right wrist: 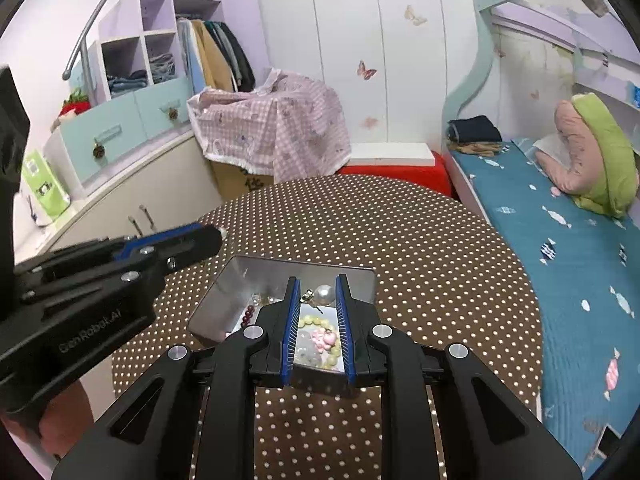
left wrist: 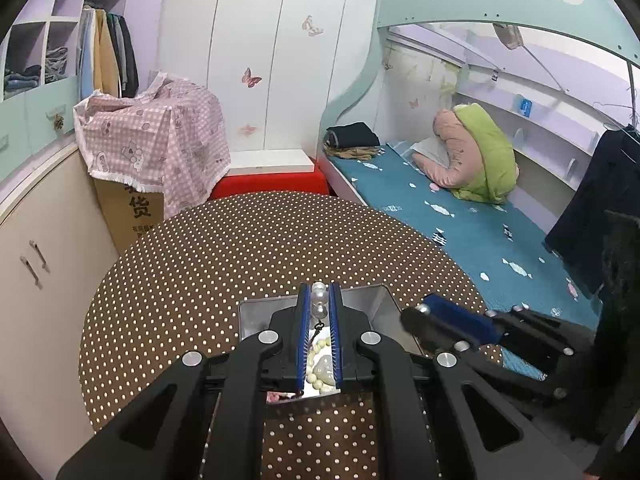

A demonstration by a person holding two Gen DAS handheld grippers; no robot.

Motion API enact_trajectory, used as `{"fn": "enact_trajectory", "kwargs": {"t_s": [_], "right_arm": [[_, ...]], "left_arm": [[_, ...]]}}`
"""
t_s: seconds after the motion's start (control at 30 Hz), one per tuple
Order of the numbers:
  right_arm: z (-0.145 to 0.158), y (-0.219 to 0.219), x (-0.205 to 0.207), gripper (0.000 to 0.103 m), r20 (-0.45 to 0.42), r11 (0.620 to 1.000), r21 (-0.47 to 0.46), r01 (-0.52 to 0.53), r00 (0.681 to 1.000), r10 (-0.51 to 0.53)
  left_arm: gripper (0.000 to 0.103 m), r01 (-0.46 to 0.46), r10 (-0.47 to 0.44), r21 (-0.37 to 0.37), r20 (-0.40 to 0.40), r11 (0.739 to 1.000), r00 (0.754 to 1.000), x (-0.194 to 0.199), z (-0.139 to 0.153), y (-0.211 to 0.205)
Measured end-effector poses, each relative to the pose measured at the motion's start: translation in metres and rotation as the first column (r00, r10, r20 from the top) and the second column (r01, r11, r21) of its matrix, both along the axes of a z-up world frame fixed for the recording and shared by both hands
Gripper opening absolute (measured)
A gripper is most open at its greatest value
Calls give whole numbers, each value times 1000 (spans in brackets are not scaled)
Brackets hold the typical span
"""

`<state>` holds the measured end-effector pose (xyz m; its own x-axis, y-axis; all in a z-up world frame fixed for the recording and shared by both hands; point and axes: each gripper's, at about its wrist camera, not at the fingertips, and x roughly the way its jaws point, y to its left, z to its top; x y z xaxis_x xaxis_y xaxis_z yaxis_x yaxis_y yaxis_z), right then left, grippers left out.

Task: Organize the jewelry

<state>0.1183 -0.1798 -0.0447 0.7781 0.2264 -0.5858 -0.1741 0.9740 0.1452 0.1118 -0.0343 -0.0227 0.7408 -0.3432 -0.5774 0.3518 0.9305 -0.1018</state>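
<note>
A shiny metal tin (right wrist: 224,300) sits on the polka-dot table (right wrist: 420,248) and holds jewelry: a pale green bead bracelet (right wrist: 316,322), a pink charm (right wrist: 324,338), dark red beads (right wrist: 249,314) and a large pearl (right wrist: 325,294). My left gripper (left wrist: 319,292) is shut on a pearl earring (left wrist: 319,300) with a dark hook hanging below, held above the tin (left wrist: 360,304). My right gripper (right wrist: 318,284) is open above the tin, its fingers either side of the large pearl. The right gripper also shows in the left wrist view (left wrist: 452,320).
A bed (right wrist: 560,240) with a teal cover runs along the right of the table. A red stool (right wrist: 396,172) with a white board and a box under pink checked cloth (right wrist: 276,128) stand behind it. A cream cabinet (right wrist: 132,200) is on the left.
</note>
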Motion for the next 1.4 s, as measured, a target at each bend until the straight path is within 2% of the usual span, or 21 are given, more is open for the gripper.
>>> {"fn": "enact_trajectory", "kwargs": {"t_s": [0.3, 0.43, 0.47, 0.5, 0.6, 0.7, 0.8, 1.07, 1.2, 1.4], "right_arm": [[-10, 8, 17, 20, -47, 1000, -8, -10, 999, 10], [-13, 7, 19, 21, -56, 1000, 1, -2, 998, 2], [-13, 6, 20, 28, -61, 1000, 1, 7, 998, -7], [-14, 5, 20, 41, -62, 1000, -4, 28, 998, -28], [-13, 0, 21, 49, -39, 996, -39, 83, 996, -85], [-14, -6, 21, 58, -47, 995, -16, 97, 994, -98], [-14, -8, 19, 60, -46, 994, -28, 109, 993, -111], [-10, -11, 0, 68, -27, 989, -36, 141, 989, -142], [-5, -16, -16, 74, -7, 984, -45, 171, 985, -172], [8, -20, -42, 78, 36, 977, -48, 206, 978, -204]], "left_arm": [[8, -37, 40, 42, -63, 998, 997, 19, -23, 0], [9, -74, 80, 85, -65, 994, 995, 22, -29, -1], [9, -78, 84, 92, -66, 993, 994, 23, -30, -1], [14, -84, 90, 98, -65, 992, 994, 22, -30, -1], [39, -127, 133, 105, -61, 986, 989, 23, -32, 3], [46, -144, 151, 93, -71, 985, 986, 24, -34, 9], [53, -162, 170, 112, -66, 980, 983, 23, -35, 10], [55, -193, 202, 140, -53, 971, 978, 9, -30, 7], [63, -220, 227, 137, -36, 966, 973, -6, -23, 9], [63, -228, 231, 137, -9, 964, 973, -28, -9, 9]]}}
